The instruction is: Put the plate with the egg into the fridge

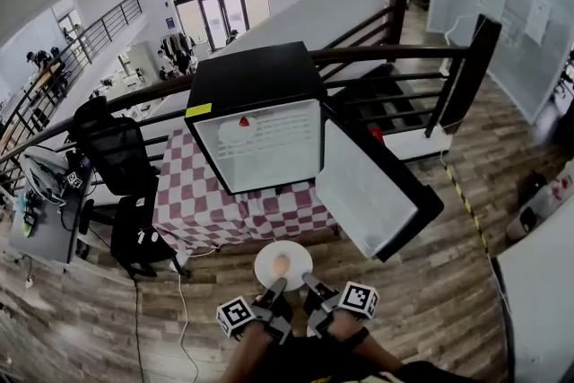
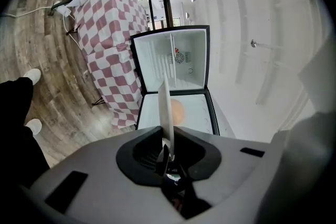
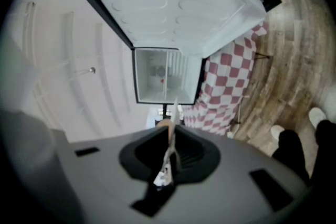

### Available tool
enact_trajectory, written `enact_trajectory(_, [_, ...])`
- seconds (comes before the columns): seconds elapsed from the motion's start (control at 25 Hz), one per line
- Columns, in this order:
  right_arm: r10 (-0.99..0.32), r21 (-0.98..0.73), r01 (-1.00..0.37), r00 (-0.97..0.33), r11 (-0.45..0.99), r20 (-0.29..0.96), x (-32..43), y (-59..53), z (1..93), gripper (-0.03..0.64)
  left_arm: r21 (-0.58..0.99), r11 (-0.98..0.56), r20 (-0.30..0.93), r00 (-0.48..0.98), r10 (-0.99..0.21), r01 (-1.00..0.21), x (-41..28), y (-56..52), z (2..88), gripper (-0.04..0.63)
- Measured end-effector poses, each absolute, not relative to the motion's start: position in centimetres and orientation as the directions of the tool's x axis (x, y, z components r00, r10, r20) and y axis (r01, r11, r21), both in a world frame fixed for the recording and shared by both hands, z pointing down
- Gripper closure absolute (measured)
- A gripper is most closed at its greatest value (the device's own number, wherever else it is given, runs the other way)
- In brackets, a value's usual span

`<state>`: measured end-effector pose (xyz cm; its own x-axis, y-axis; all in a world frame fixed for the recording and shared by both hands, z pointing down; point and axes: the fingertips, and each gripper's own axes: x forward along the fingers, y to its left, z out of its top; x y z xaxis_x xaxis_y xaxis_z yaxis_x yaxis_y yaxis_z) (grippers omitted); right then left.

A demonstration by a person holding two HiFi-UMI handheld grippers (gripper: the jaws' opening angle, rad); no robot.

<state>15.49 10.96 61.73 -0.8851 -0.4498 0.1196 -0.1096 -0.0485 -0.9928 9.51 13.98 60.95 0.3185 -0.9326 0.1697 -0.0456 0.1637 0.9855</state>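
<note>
A white plate (image 1: pixel 299 255) with a brown egg (image 1: pixel 282 265) on it is held level over the wooden floor, in front of the open mini fridge (image 1: pixel 256 85). My left gripper (image 1: pixel 273 290) is shut on the plate's near left rim and my right gripper (image 1: pixel 311 285) on its near right rim. In the left gripper view the plate (image 2: pixel 165 105) runs edge-on out of the jaws (image 2: pixel 167 147), with the egg (image 2: pixel 178 111) beside it. The right gripper view shows the thin plate rim (image 3: pixel 173 113) pinched in the jaws (image 3: pixel 170 152) and the egg (image 3: pixel 163 123) just left of it.
The fridge stands on a table with a red-and-white checked cloth (image 1: pixel 202 193); its door (image 1: pixel 368 184) swings out to the right. A small red item (image 1: pixel 244 123) sits on an upper shelf. Black office chairs (image 1: pixel 117 148) stand left, a railing (image 1: pixel 395 54) behind, a cable (image 1: pixel 184 309) on the floor.
</note>
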Motion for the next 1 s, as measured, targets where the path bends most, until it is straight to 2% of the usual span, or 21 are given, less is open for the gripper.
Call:
enact_trajectory(0.16, [-0.485,-0.985,-0.14,-0.857,-0.102,0.172,15.5,9.3,62.6,0.584,0.983,0.18,0.185,0.34,-0.922,-0.047,9.0,12.0,61.9,0.541])
enact_trajectory(0.44, [-0.565,-0.974,-0.097,-0.801,-0.203,0.198,12.8,5.9,63.2,0.584,0.985,0.165,0.17,0.407,-0.898,-0.046,6.1,7.9,61.7,0.531])
enact_trajectory(0.68, [-0.592,-0.98,-0.113,-0.783,-0.166,0.19,9.6,1.3,62.3,0.584,0.99,0.126,0.143,0.46,-0.877,-0.067,2.8,2.9,61.0,0.529])
enact_trajectory(1.0, [-0.607,-0.984,-0.124,-0.775,-0.127,0.176,5.4,-3.6,61.2,0.584,0.994,0.106,0.109,0.502,-0.858,-0.034,-1.2,-2.2,59.6,0.529])
